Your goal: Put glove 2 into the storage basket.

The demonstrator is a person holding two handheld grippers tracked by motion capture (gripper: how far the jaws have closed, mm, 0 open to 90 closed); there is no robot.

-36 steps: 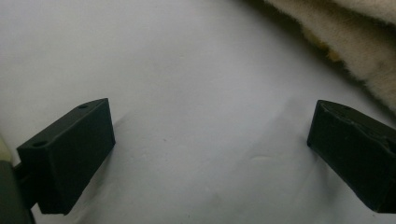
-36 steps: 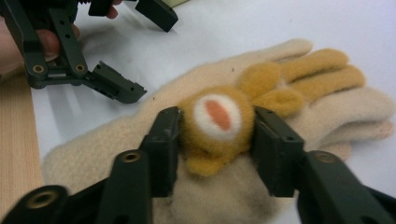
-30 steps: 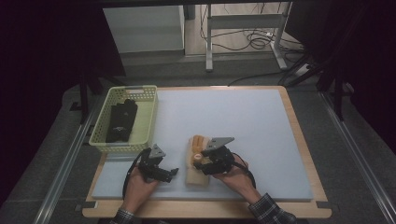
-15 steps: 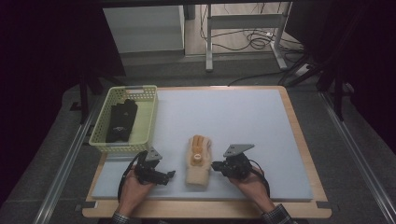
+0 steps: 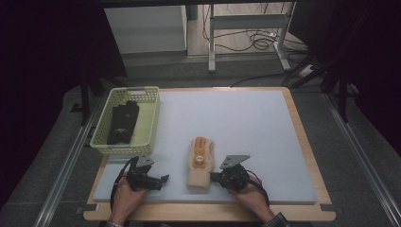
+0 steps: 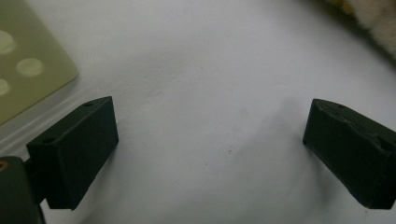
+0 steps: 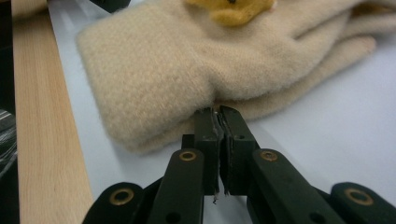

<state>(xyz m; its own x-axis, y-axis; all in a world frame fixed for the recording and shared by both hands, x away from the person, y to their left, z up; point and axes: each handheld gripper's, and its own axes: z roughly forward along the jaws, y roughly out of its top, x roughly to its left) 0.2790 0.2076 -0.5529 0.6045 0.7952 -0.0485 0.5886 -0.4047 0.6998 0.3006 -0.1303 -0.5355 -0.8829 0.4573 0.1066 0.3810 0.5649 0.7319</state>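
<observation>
A cream knitted glove (image 5: 200,163) with an orange patch lies flat near the front of the pale mat, fingers pointing away from me. My right gripper (image 5: 215,177) sits low at the glove's right side by the cuff. In the right gripper view its jaws (image 7: 218,114) stand shut, pinching the edge of the glove (image 7: 187,70), and the knit puckers at the tips. My left gripper (image 5: 162,179) rests left of the glove, apart from it. Its jaws (image 6: 210,154) are open over bare mat, with a corner of the glove (image 6: 373,18) at the upper right.
A pale green basket (image 5: 153,118) stands at the mat's left, holding dark folded items (image 5: 123,120); its corner (image 6: 28,60) lies close to the left gripper. The mat (image 5: 236,123) rests on a wooden board whose front edge (image 7: 42,140) runs just behind the glove's cuff.
My right gripper came off the top of the glove, moved right and down to the cuff's side, and closed on its edge. The left gripper drifted slightly left.
</observation>
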